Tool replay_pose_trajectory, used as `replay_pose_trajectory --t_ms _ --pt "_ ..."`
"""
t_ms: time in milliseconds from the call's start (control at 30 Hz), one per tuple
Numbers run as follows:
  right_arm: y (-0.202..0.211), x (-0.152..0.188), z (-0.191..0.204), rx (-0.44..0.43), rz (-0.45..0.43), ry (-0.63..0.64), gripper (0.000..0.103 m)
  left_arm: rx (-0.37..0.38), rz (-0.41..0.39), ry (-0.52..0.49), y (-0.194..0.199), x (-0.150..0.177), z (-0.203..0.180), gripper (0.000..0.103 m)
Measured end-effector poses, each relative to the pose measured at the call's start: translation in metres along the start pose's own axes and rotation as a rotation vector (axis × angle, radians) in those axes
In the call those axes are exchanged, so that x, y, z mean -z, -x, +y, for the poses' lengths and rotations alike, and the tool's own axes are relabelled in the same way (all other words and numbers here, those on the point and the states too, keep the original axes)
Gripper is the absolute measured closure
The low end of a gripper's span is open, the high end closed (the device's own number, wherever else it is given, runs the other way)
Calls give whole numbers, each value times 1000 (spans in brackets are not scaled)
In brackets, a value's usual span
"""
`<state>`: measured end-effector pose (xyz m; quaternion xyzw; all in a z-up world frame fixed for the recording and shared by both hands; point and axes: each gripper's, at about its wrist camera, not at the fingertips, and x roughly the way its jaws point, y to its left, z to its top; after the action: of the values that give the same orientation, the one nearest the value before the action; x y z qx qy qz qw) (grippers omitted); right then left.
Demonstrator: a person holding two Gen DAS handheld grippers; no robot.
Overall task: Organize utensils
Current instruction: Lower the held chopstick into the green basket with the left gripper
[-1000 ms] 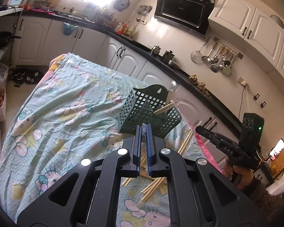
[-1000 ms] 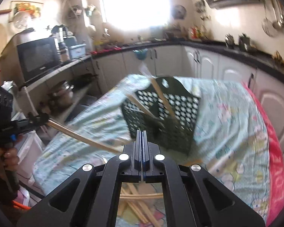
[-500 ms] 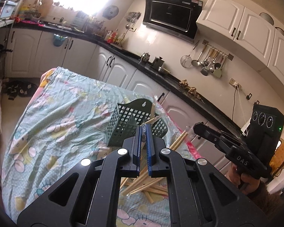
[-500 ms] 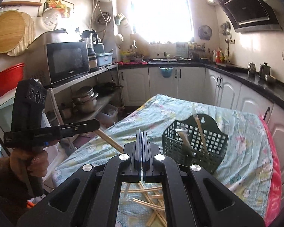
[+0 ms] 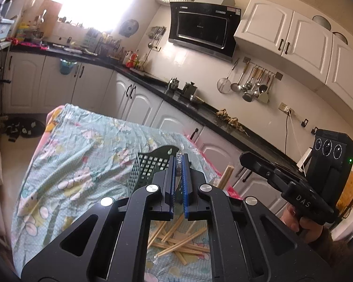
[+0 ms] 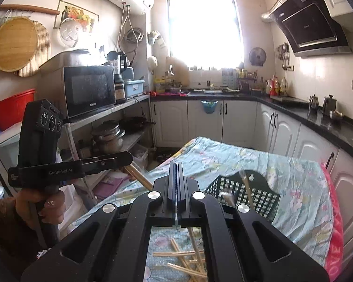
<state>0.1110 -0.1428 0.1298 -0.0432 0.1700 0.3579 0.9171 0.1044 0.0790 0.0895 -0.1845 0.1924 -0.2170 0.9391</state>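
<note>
A dark green perforated basket [image 5: 150, 166] [image 6: 244, 193] stands on the table with wrapped chopsticks [image 6: 246, 186] sticking out of it. Several more chopsticks [image 5: 178, 242] [image 6: 186, 258] lie loose on the cloth near me. My left gripper [image 5: 178, 164] is shut on a wrapped chopstick [image 6: 138, 176], held high above the table, as the right wrist view [image 6: 127, 159] shows. My right gripper [image 6: 176, 174] is shut and empty, also raised; it shows in the left wrist view [image 5: 247, 159].
The table carries a light blue cartoon cloth [image 5: 77, 155] with a pink edge [image 6: 334, 223]. White cabinets and a black counter [image 5: 200, 108] run behind it. A shelf with a microwave [image 6: 89, 89] and pots stands to the left.
Both grippers have risen and drawn back from the basket. The left still holds its chopstick; the right stays shut.
</note>
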Motion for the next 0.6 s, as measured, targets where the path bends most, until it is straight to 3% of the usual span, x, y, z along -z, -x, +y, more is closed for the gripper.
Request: replay_pose_trajectory --t_ms 600 --pt "25 -55 -13 53 -130 16 102 17 -115 -66 17 -58 -21 101"
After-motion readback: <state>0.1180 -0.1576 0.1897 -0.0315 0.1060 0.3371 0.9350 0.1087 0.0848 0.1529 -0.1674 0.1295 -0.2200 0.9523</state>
